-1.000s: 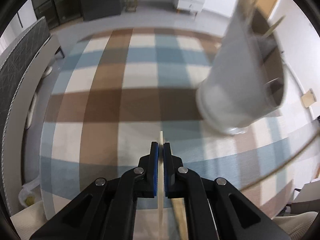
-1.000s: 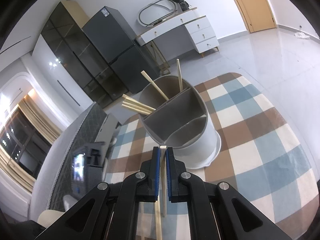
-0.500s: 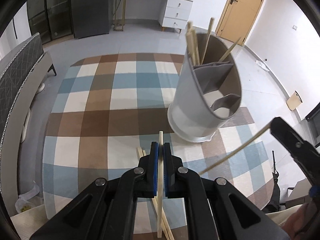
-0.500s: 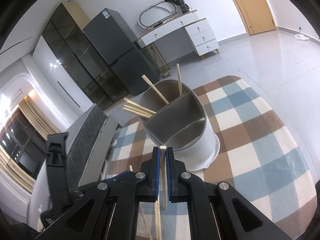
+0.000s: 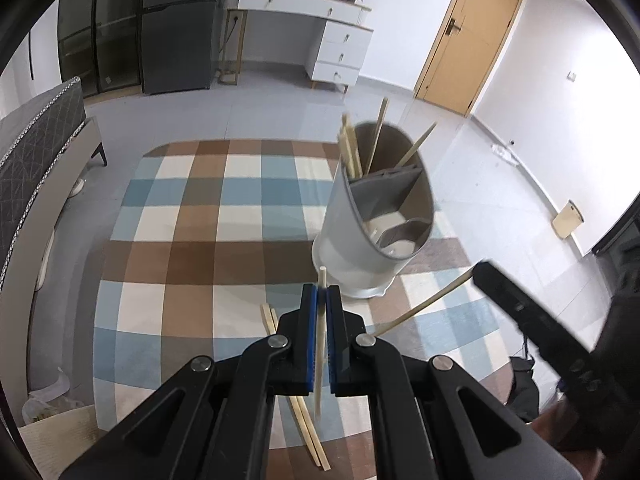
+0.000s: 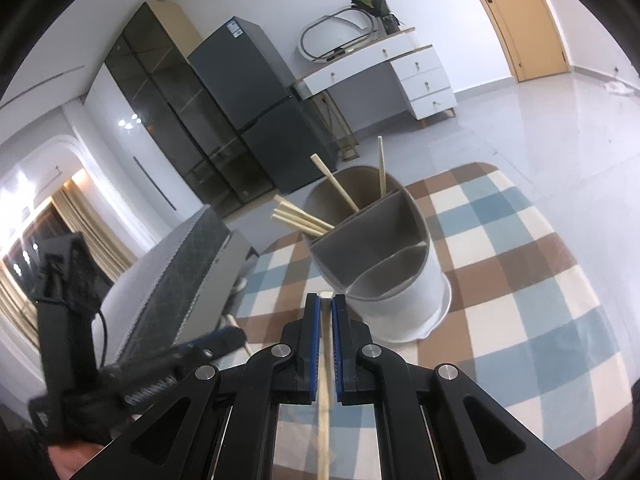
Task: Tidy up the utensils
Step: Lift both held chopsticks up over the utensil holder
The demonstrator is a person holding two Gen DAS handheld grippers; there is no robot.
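Observation:
A grey-white utensil holder [image 5: 360, 240] with divided compartments stands on the checked tablecloth [image 5: 192, 256]; several wooden chopsticks [image 5: 352, 148] lean in its far compartment. My left gripper [image 5: 321, 290] is shut on one chopstick [image 5: 320, 344], held above the cloth just short of the holder's base. In the right wrist view the right gripper [image 6: 327, 298] is shut on another chopstick [image 6: 324, 400], in front of the holder [image 6: 400, 300]. The right gripper [image 5: 520, 312] also shows at the right of the left wrist view, its chopstick [image 5: 424, 304] slanting down-left.
Two loose chopsticks [image 5: 300, 412] lie on the cloth under my left gripper. The left gripper's black body [image 6: 160, 364] fills the lower left of the right wrist view. Past the table stand a bench [image 5: 36, 152], a dark fridge [image 6: 248, 92] and a white desk [image 5: 320, 28].
My left gripper rose and drew back with its chopstick, so the holder looks farther off. The right gripper came into the left view; the left gripper came into the right view. The right gripper barely moved.

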